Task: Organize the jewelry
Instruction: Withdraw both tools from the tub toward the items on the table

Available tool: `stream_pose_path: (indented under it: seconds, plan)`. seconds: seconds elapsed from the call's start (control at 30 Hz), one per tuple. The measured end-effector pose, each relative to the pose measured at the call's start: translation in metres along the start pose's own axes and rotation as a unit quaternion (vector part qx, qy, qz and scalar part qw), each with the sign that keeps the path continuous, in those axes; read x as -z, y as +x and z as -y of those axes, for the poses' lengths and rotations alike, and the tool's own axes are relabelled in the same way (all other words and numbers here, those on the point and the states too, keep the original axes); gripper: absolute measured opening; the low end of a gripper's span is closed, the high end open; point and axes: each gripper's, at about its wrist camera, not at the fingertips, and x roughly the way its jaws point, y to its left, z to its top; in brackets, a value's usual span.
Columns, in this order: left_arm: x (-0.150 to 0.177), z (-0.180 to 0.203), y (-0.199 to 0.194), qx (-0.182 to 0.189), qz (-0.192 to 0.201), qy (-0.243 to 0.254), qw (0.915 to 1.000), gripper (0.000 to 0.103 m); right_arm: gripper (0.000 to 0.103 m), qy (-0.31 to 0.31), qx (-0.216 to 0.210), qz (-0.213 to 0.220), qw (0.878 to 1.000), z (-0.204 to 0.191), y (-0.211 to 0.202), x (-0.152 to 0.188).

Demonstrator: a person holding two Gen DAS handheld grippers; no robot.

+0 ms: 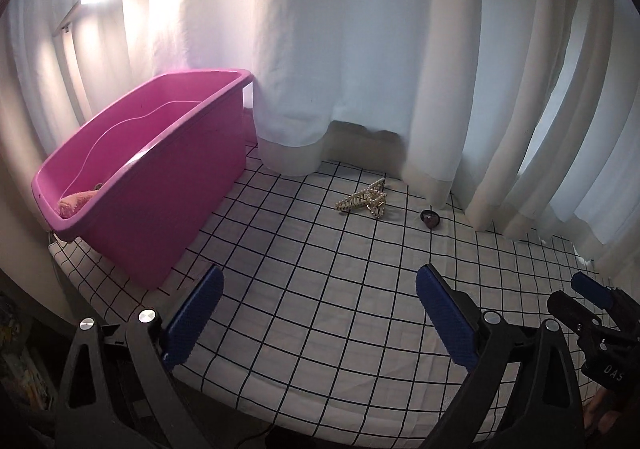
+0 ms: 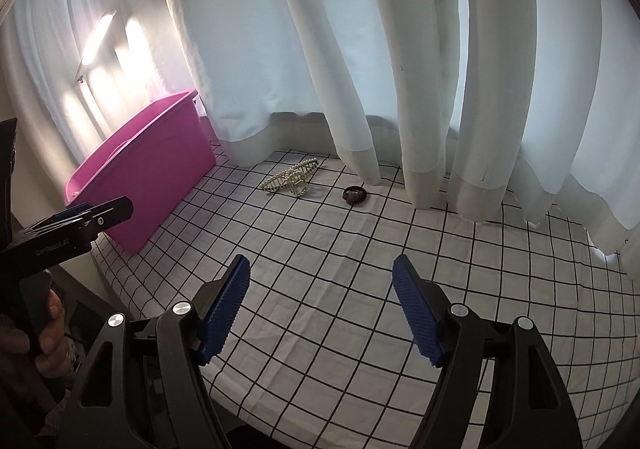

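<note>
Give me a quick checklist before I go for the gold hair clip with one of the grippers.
1. Left gripper open, nothing between its fingers: ok.
2. Right gripper open and empty: ok.
3. Hair clip lying free on the checked cloth: ok.
4. Dark hair tie apart from the clip: ok.
5. Pink bin open on top: ok.
6. What already lies in the bin: cannot tell.
</note>
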Motion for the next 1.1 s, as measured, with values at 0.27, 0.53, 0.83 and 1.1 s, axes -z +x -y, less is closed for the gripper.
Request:
stream_pose_path:
  seconds: [0.27, 0.53, 0.83, 1.1]
  plan:
    - [-0.011, 0.012, 0.042, 0.004, -0.004, 0.037, 0.9993, 0.095, 0.071, 0.031, 0.011, -0.009, 0.999, 0.014, 0.030, -0.009]
    - [-0.039, -0.001, 0.108, 0.027, -0.021, 0.056, 0.9979, 0.095, 0.071, 0.039, 0.043, -0.031, 0.998, 0.011, 0.086, -0.031]
    - [-0.058, 0.005, 0.183, 0.049, -0.040, 0.081, 0.9947, 0.095, 0.071, 0.073, 0.068, -0.054, 0.994, 0.017, 0.161, -0.050]
    - [-0.065, 0.020, 0.239, 0.057, -0.059, 0.116, 0.9898, 0.095, 0.071, 0.082, 0.096, -0.078, 0.989, 0.023, 0.214, -0.055]
